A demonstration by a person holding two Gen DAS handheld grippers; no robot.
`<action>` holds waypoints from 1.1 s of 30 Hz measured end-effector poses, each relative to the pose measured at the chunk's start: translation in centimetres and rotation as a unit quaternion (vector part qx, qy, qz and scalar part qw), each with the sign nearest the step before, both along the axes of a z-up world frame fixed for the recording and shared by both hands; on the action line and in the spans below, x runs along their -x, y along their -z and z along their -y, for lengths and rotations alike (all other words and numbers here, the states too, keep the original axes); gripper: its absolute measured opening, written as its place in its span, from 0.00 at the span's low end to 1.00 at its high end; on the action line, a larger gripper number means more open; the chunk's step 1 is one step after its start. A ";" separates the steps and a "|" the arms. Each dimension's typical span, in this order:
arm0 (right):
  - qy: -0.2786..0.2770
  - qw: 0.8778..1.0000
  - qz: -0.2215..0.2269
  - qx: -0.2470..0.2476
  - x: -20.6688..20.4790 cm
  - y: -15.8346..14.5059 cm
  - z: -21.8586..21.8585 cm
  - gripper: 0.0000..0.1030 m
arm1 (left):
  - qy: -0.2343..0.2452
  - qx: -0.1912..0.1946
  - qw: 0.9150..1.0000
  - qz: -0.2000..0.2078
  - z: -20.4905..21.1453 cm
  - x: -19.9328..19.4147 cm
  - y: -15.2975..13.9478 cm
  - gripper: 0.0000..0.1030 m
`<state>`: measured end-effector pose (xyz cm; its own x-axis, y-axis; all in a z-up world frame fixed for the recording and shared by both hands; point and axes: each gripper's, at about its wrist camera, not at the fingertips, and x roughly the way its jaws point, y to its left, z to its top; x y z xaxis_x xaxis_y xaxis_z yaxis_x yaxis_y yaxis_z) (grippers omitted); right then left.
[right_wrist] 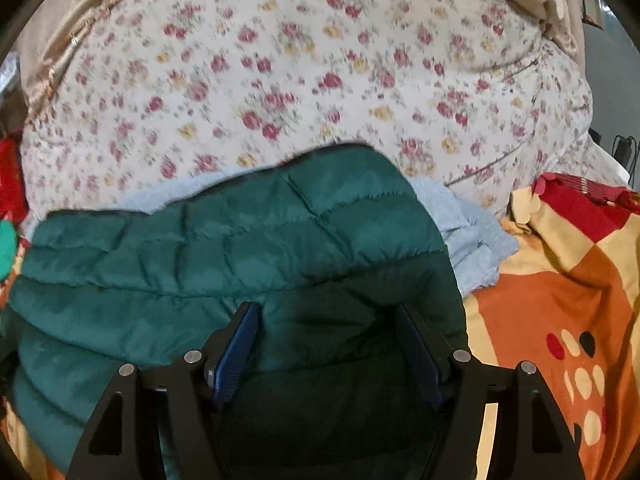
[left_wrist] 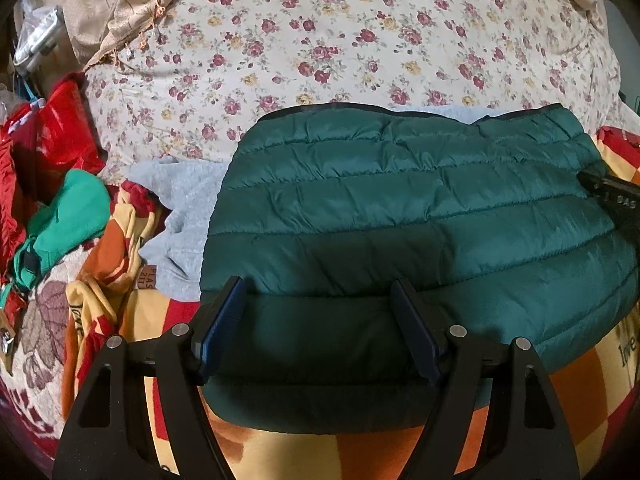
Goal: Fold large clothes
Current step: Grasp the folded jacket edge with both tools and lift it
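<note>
Left claw (left_wrist: 320, 320) is hanging w/ jaws apart over the jacket's (left_wrist: 400, 208) near left edge, gripping nothing. Jacket is lying folded on the bed, partly over a grey top (left_wrist: 180, 208). Puffy, light, slick shell, prob. springing back; best pinching hem/seam edges. Right claw (right_wrist: 332, 340) is hovering agape at its right end.

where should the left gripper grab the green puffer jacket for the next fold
Probably the near folded edge of the green puffer jacket, approached low from the front. That edge bulges between the open fingers of the left gripper, thick and rounded, above the checked blanket. The right gripper could take the same edge.
</note>
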<state>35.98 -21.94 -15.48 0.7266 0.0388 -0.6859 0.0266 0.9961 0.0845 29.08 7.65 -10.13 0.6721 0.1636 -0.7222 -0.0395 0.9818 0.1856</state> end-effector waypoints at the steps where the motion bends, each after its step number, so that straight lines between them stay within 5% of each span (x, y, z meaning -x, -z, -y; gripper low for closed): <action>1: 0.000 1.000 -0.001 0.003 0.0 0.1 -0.1 0.67 | 0.000 0.001 1.000 0.000 0.0 0.0 0.0 0.74; 11: 0.003 1.000 0.014 0.005 -2.4 -2.8 0.1 0.67 | -0.038 0.050 0.998 0.026 -3.3 -2.3 -3.9 0.74; 18: 0.020 0.999 -0.028 -0.017 -5.0 -0.1 0.8 0.67 | -0.063 0.044 0.995 -0.057 -5.9 -7.9 0.5 0.74; 26: 0.016 1.000 -0.010 -0.020 -5.0 -2.0 0.9 0.68 | -0.061 0.078 0.995 -0.019 -6.5 -8.2 -2.1 0.74; 29: 0.018 0.999 -0.023 -0.016 -6.6 -1.8 0.7 0.68 | -0.085 0.085 0.992 -0.034 -7.4 -10.5 -1.7 0.74; 33: 0.021 0.998 -0.058 -0.024 -8.6 0.0 0.9 0.71 | -0.104 0.140 0.981 -0.084 -9.1 -13.0 1.1 0.78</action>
